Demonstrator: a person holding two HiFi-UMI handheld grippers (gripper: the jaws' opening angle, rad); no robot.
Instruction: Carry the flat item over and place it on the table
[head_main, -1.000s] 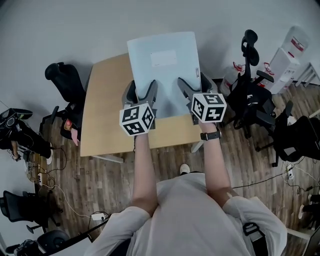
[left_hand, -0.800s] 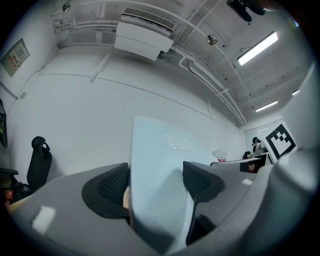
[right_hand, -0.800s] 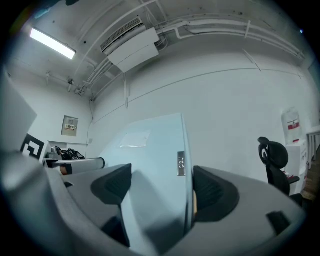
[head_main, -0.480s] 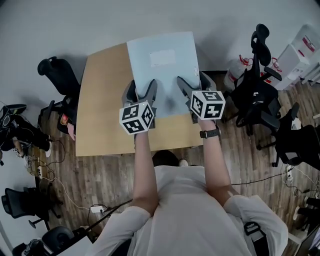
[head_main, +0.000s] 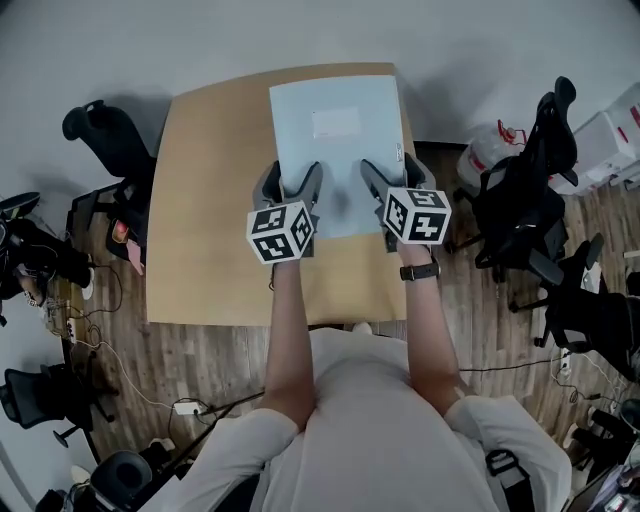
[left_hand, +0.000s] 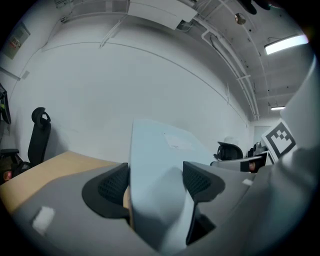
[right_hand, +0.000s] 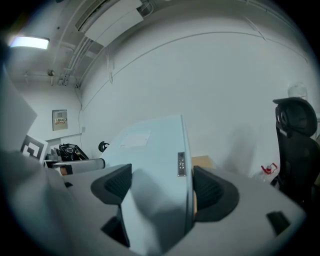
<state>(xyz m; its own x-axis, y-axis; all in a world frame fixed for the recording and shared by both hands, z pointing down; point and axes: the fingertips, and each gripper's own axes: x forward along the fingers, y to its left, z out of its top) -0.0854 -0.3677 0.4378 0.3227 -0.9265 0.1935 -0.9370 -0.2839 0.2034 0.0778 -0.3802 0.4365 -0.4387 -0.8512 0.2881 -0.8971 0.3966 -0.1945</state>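
A flat pale blue-grey panel (head_main: 335, 140) with a white label is held level over the far half of the wooden table (head_main: 210, 210). My left gripper (head_main: 293, 180) is shut on its near left edge, one jaw above and one below. My right gripper (head_main: 393, 172) grips the near right edge the same way. In the left gripper view the panel (left_hand: 160, 150) runs forward between the jaws of the left gripper (left_hand: 155, 182). In the right gripper view the panel (right_hand: 150, 145), with a small strip label, sits between the jaws of the right gripper (right_hand: 160, 187). Whether the panel touches the tabletop I cannot tell.
A black office chair (head_main: 100, 140) stands left of the table, and more black chairs (head_main: 530, 200) stand to the right. A water jug (head_main: 490, 150) sits by the right chairs. Cables (head_main: 70, 330) lie on the wood floor at left. A white wall lies behind the table.
The person has stepped toward the table. The panel, still held in both grippers, has moved from over the table's right edge to lie fully over the tabletop.
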